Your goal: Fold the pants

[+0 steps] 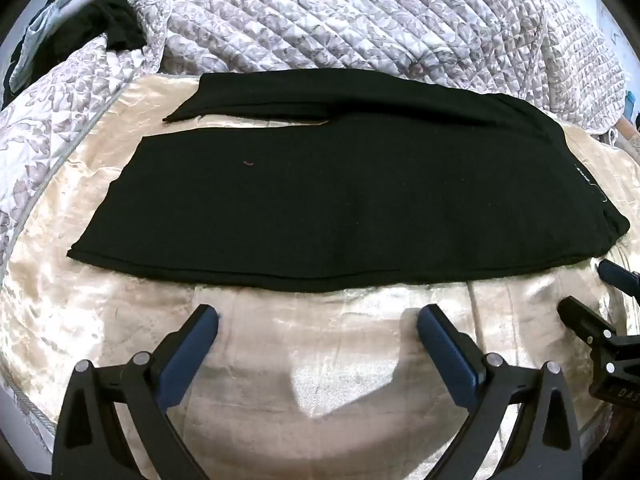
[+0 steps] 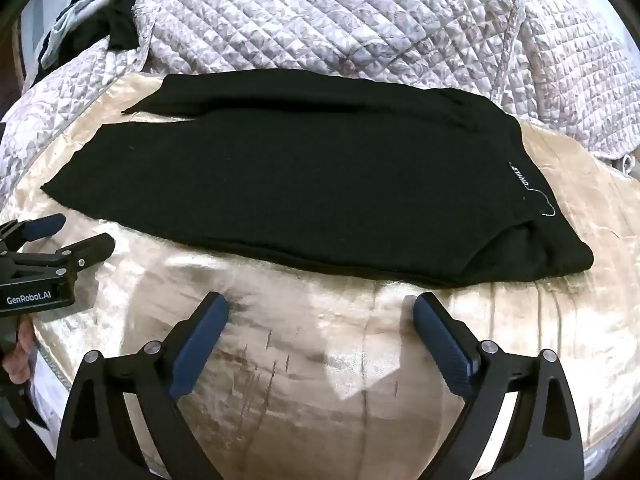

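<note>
Black pants (image 1: pixel 328 200) lie flat on a shiny cream sheet (image 1: pixel 320 344), legs to the left, waistband with a small label to the right; they also show in the right wrist view (image 2: pixel 304 192). The far leg lies apart from the near one at the left end. My left gripper (image 1: pixel 318 320) is open and empty, just short of the pants' near edge. My right gripper (image 2: pixel 320 312) is open and empty, near the waist end. Each gripper shows in the other's view: the right one (image 1: pixel 592 292), the left one (image 2: pixel 76 232).
A quilted floral bedspread (image 1: pixel 340 12) is bunched up behind the pants and along the left side. Dark and pale clothes (image 1: pixel 80 28) lie at the far left corner. The bed's edge runs along the left.
</note>
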`<action>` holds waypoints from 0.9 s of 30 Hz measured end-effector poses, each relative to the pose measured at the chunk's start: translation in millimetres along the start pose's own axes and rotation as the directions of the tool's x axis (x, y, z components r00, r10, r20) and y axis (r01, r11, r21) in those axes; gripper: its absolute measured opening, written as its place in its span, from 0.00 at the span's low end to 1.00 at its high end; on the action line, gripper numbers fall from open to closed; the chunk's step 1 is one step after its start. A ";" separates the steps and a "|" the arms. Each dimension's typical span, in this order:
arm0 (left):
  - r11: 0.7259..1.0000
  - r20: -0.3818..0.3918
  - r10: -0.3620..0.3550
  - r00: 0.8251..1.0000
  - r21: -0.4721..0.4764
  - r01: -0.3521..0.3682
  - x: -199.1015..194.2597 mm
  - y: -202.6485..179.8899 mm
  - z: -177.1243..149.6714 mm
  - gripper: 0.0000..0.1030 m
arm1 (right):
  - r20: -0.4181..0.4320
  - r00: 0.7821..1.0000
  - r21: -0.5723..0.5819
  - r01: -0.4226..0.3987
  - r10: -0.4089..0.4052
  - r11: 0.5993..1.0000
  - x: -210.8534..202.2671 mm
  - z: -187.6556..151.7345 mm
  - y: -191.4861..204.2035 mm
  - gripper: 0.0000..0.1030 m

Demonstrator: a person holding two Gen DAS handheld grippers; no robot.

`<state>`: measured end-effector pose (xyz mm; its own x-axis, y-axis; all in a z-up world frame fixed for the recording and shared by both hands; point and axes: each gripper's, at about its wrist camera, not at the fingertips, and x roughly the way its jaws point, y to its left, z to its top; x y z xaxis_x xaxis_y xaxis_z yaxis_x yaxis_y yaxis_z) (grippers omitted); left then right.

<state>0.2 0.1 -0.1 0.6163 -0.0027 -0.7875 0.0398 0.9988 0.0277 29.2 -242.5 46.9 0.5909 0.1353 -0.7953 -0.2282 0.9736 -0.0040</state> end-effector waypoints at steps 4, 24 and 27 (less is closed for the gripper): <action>1.000 0.000 0.002 1.000 0.003 -0.002 0.0 -0.2 -0.2 0.99 | 0.003 1.000 0.001 -0.002 0.002 1.000 0.7 0.7 -0.6 0.92; 1.000 0.000 0.003 1.000 0.009 -0.003 0.6 -6.3 -2.6 0.99 | 0.020 1.000 -0.002 0.012 -0.012 1.000 0.0 -0.9 1.5 0.92; 1.000 0.000 0.003 1.000 0.009 -0.003 0.7 -6.1 -2.7 0.99 | 0.021 1.000 -0.003 0.012 -0.012 1.000 0.1 -1.5 2.3 0.93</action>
<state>-1.8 -5.9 -2.5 0.6163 0.0004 -0.7875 0.0452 0.9983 0.0358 27.6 -240.5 45.8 0.6097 0.1272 -0.7823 -0.2232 0.9747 -0.0154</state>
